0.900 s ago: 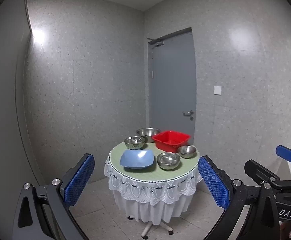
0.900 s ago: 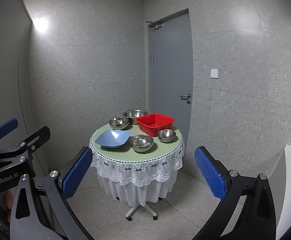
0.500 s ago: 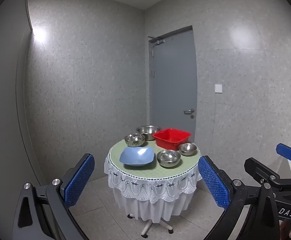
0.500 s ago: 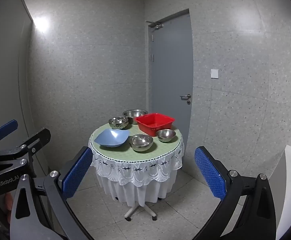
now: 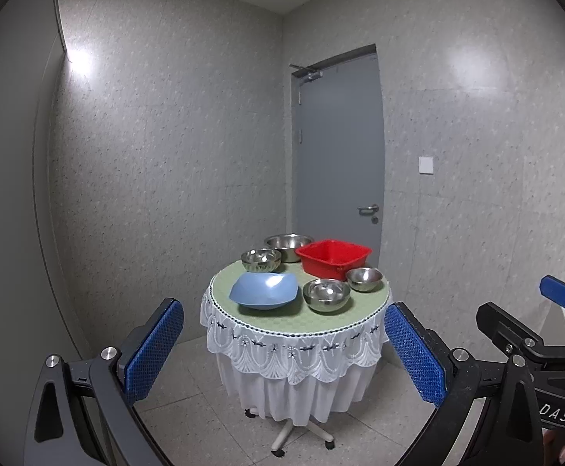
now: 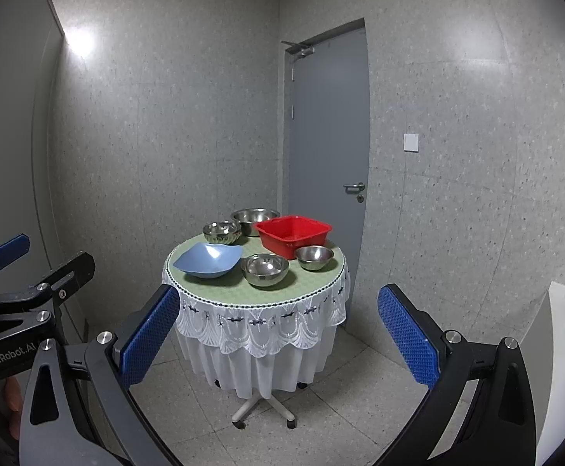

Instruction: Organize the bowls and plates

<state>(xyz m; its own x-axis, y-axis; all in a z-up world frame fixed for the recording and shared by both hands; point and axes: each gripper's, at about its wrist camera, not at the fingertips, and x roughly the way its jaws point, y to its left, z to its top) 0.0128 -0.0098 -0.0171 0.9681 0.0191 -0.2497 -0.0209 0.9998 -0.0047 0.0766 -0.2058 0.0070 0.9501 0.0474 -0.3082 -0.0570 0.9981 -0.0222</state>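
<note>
Bowls and one plate sit on a small round table (image 5: 298, 320) ahead of us, draped in a green cloth with a white lace skirt, standing on a wheeled pedestal in the corner by a grey door (image 5: 340, 155); we count four steel bowls, a blue plate and a red basin on it. At the front left lies the blue plate (image 5: 263, 290), squarish with upturned corners; just beside it on the right is a steel bowl (image 5: 326, 294), and right of that a smaller steel bowl (image 5: 364, 279), the two close but whether they touch we cannot tell. Behind the plate stands a ribbed steel bowl (image 5: 261, 259); behind that, at the far edge, the largest steel bowl (image 5: 288, 246); the red basin (image 5: 333, 257) sits at the back right, close against the largest bowl.

Our left gripper (image 5: 282, 353) is held well short of the table, its blue pads spread wide with nothing between them; our right gripper (image 6: 278, 341) is likewise released and empty, its left pad overlapping the lace edge in the right wrist view, though it is nearer the camera than the table. Each gripper shows at the edge of the other's view, so we hold them side by side.
</note>
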